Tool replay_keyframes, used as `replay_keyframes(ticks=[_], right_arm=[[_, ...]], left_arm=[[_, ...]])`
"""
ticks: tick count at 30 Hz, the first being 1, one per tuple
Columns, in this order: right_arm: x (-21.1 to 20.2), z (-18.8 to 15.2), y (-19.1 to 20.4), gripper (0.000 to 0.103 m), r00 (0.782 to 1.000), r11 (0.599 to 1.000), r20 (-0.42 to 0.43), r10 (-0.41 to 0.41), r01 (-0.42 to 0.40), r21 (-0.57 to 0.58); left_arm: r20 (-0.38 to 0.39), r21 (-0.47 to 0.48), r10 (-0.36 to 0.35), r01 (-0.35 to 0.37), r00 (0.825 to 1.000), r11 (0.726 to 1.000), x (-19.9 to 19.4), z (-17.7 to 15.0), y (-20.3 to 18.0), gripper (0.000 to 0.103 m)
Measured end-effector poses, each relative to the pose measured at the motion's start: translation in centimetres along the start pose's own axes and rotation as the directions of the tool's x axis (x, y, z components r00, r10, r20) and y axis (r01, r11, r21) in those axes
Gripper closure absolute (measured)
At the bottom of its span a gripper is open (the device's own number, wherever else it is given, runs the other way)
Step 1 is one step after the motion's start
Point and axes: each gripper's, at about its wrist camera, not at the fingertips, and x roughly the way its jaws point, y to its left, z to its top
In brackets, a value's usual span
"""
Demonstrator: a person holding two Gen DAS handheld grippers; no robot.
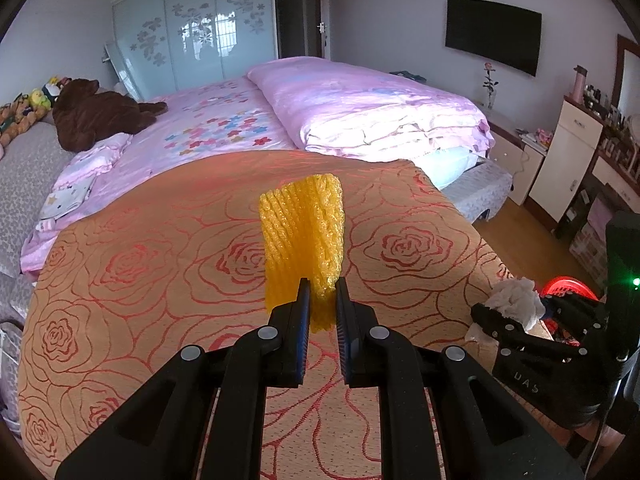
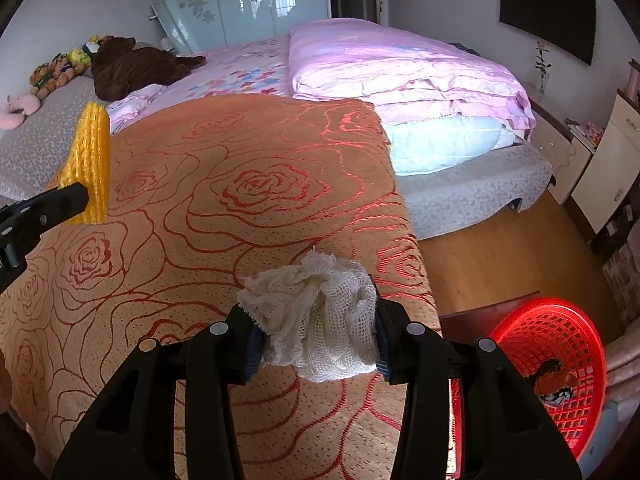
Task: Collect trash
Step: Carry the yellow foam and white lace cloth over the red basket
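My left gripper [image 1: 322, 292] is shut on a yellow foam net sleeve [image 1: 304, 236], which stands up above the orange rose-patterned bedspread [image 1: 160, 280]. From the right wrist view the same sleeve [image 2: 90, 160] shows at the far left, pinched by the left gripper [image 2: 80, 198]. My right gripper [image 2: 316, 312] is shut on a crumpled white mesh cloth [image 2: 320, 320], held over the bedspread [image 2: 240, 184] near its right edge. In the left wrist view the right gripper [image 1: 516, 312] and its white cloth [image 1: 516, 300] appear at the lower right.
A red plastic basket [image 2: 560, 344] with a small orange item inside stands on the floor at the lower right, also glimpsed as a red basket [image 1: 564, 286] behind the right gripper. A folded pink quilt [image 1: 380, 108], brown plush bear [image 1: 96, 112], white cabinets [image 1: 568, 160] and wooden floor [image 2: 500, 256] surround the bed.
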Motion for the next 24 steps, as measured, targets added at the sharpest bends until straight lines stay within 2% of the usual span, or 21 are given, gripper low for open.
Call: replay_keyframes(ticks=[24], right_arm=[[-3.8,-1.6,-5.5,0.061,0.996,0.994,0.039,-0.076,0.073,0.076]], left_arm=[[-0.002,0.091,-0.047,0.047,0.999,0.995,0.1,0.3,-5.0,0.091]])
